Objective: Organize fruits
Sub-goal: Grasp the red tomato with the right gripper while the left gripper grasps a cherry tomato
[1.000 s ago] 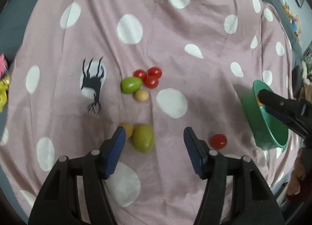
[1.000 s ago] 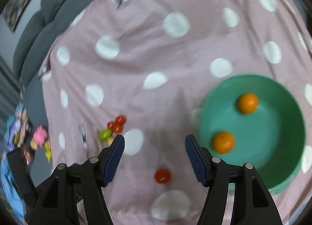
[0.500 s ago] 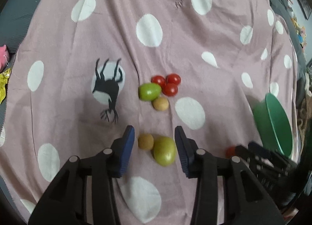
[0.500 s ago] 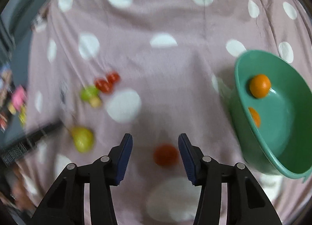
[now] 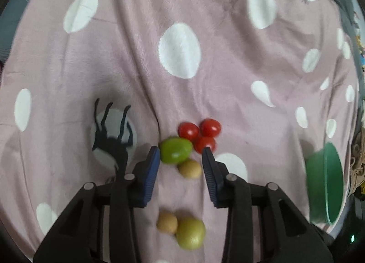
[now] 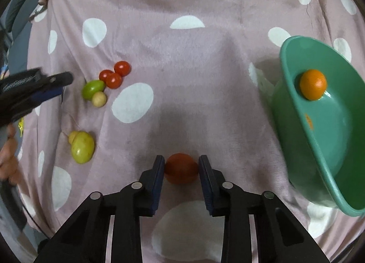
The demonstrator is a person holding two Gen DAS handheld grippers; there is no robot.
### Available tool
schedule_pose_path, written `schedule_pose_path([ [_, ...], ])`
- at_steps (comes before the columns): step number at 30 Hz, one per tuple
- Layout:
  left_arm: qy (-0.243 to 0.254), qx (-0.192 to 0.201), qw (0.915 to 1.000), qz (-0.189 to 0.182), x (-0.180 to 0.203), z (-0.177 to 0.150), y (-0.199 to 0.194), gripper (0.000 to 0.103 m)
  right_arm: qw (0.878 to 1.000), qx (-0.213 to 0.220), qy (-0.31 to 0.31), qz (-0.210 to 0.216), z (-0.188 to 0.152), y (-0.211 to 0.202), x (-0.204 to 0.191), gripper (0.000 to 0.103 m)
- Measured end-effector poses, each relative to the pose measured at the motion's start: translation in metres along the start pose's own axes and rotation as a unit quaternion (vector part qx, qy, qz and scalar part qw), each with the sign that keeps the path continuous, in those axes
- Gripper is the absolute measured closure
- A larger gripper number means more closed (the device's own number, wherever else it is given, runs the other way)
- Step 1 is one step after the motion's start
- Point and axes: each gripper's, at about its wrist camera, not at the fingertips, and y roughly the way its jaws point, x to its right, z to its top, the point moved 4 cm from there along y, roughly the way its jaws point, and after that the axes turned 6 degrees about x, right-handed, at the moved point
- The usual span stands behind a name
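My left gripper (image 5: 180,157) is open, its fingertips on either side of a bright green fruit (image 5: 175,150) and a small tan fruit (image 5: 189,168). Three red tomatoes (image 5: 199,132) lie just beyond. A second tan fruit (image 5: 167,222) and a yellow-green fruit (image 5: 190,233) lie between the gripper's arms. My right gripper (image 6: 181,164) is open, with its pads on either side of a red tomato (image 6: 181,168) on the cloth. A green bowl (image 6: 319,130) at the right holds an orange (image 6: 313,83).
Everything lies on a pink cloth with white dots (image 6: 182,42). The green bowl (image 5: 325,183) shows at the right edge of the left wrist view. The left gripper (image 6: 36,87) and a hand show at the left of the right wrist view.
My left gripper moved forward from the yellow-green fruit to the bright green and tan fruits. My right gripper moved down to the lone red tomato and narrowed around it.
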Motion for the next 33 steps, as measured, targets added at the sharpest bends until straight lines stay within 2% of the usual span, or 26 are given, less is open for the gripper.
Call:
schedule_pose_path([
  [3, -0.005, -0.007, 1.0000, 0.004, -0.006, 0.013, 0.016, 0.067, 1.000, 0.012, -0.006, -0.011, 0.004, 0.003, -0.006, 0.072],
  [5, -0.017, -0.003, 0.9998, -0.004, -0.008, 0.020, 0.021, 0.067, 1.000, 0.008, 0.003, -0.003, 0.010, 0.008, -0.008, 0.072],
  [8, -0.014, -0.023, 0.9993, -0.026, -0.001, 0.023, 0.036, 0.067, 1.000, -0.001, 0.004, 0.016, 0.030, 0.018, -0.015, 0.072],
  [12, 0.010, -0.025, 0.9996, 0.000, 0.005, 0.023, 0.049, 0.070, 1.000, -0.009, 0.011, 0.008, 0.050, 0.036, -0.018, 0.072],
  [18, -0.019, -0.044, 0.9985, -0.027, 0.004, 0.025, 0.067, 0.076, 1.000, 0.001, 0.014, 0.007, 0.049, 0.040, -0.018, 0.072],
  [22, 0.015, -0.046, 0.9988, -0.002, 0.011, 0.020, 0.076, 0.076, 1.000, 0.002, 0.026, 0.013, 0.043, 0.036, -0.012, 0.072],
  [28, 0.020, -0.035, 0.9991, 0.014, 0.011, 0.016, 0.070, 0.077, 1.000, -0.003, 0.017, 0.000, 0.036, 0.036, -0.014, 0.072],
  [33, 0.025, -0.017, 0.9993, 0.020, 0.011, 0.008, 0.041, 0.077, 1.000, -0.006, 0.011, -0.011, 0.031, 0.046, -0.015, 0.072],
])
